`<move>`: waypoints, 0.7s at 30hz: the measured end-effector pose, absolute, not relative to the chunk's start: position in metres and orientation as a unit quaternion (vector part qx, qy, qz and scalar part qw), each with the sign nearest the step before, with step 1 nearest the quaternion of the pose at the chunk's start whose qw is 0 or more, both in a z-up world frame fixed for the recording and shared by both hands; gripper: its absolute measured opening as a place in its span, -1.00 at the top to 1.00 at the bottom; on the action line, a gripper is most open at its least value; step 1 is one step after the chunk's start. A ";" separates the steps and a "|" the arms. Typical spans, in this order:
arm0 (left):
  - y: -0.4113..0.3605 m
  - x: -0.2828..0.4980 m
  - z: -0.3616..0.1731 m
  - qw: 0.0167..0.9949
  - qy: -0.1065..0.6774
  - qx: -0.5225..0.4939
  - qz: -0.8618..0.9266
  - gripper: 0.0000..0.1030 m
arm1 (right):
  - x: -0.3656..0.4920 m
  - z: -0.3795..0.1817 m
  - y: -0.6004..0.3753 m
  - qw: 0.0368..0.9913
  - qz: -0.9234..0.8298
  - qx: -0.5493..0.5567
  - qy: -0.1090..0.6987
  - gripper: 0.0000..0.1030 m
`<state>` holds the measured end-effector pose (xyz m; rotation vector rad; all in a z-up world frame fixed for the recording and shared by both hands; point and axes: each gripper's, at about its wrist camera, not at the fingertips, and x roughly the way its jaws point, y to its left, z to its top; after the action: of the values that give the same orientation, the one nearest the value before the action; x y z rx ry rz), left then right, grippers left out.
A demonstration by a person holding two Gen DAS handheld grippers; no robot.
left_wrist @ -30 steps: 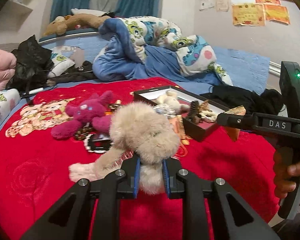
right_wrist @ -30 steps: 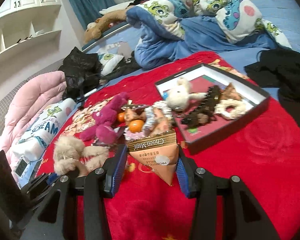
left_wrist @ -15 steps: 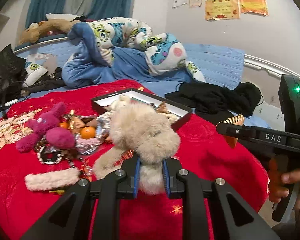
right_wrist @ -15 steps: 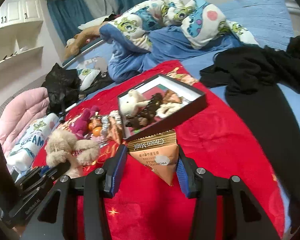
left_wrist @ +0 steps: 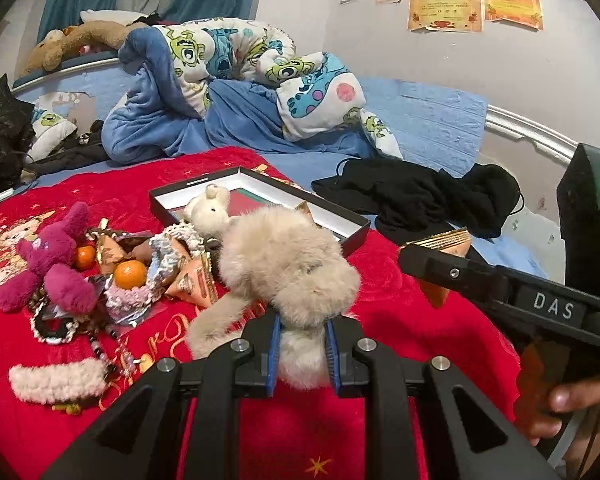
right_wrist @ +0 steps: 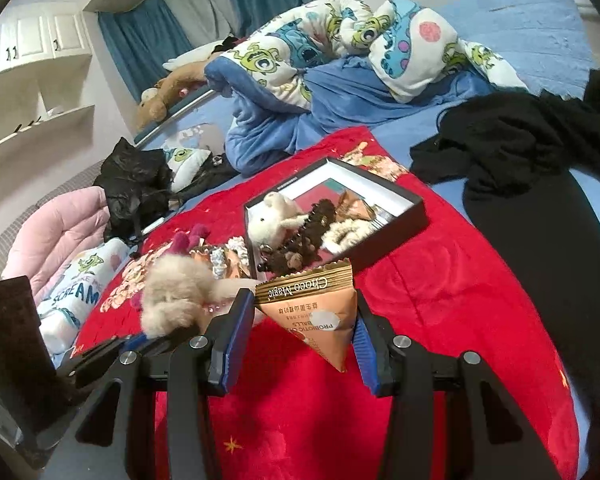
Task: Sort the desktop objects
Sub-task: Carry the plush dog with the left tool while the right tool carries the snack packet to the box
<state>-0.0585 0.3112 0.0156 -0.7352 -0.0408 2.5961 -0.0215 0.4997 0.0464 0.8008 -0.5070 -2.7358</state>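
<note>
My left gripper (left_wrist: pixel 301 354) is shut on a fluffy beige plush toy (left_wrist: pixel 288 276), held above the red blanket in front of the black box (left_wrist: pixel 356 228); the toy also shows in the right wrist view (right_wrist: pixel 172 296). My right gripper (right_wrist: pixel 296 340) is shut on an orange triangular Choco Magic snack bag (right_wrist: pixel 320 312), near the black box (right_wrist: pixel 416 210). The box holds a white plush (right_wrist: pixel 272 220), a dark brown hair clip (right_wrist: pixel 304 240), a fluffy scrunchie (right_wrist: pixel 344 234) and a snack bag (right_wrist: pixel 352 206). The right gripper (left_wrist: pixel 440 264) shows at the right of the left wrist view.
A pile lies left of the box: a magenta plush (left_wrist: pixel 48 264), oranges (left_wrist: pixel 130 274), snack bags (left_wrist: pixel 192 284), bead chains (left_wrist: pixel 56 328) and a cream fuzzy band (left_wrist: pixel 56 380). Black clothes (left_wrist: pixel 420 196) and a rumpled duvet (left_wrist: pixel 236 80) lie behind.
Both grippers have swung right, toward the box, each keeping its hold. The box now sits closer to the middle of both views.
</note>
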 end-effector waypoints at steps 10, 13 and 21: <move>0.314 -0.132 0.024 0.227 -0.024 -0.270 0.935 0.61 | -0.064 0.070 0.505 0.141 -0.953 0.220 -0.150 0.11; 0.314 -0.161 0.025 0.234 -0.036 -0.271 0.933 0.61 | -0.088 0.071 0.507 0.139 -0.954 0.221 -0.151 0.11; 0.323 -0.225 0.025 0.230 -0.032 -0.262 0.937 0.61 | -0.150 0.049 0.503 0.127 -0.953 0.244 -0.129 0.11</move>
<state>-0.2251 0.3227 0.0249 -0.7208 -0.0871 2.5762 -0.1503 0.5026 0.0492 0.7099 -0.3744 -2.7723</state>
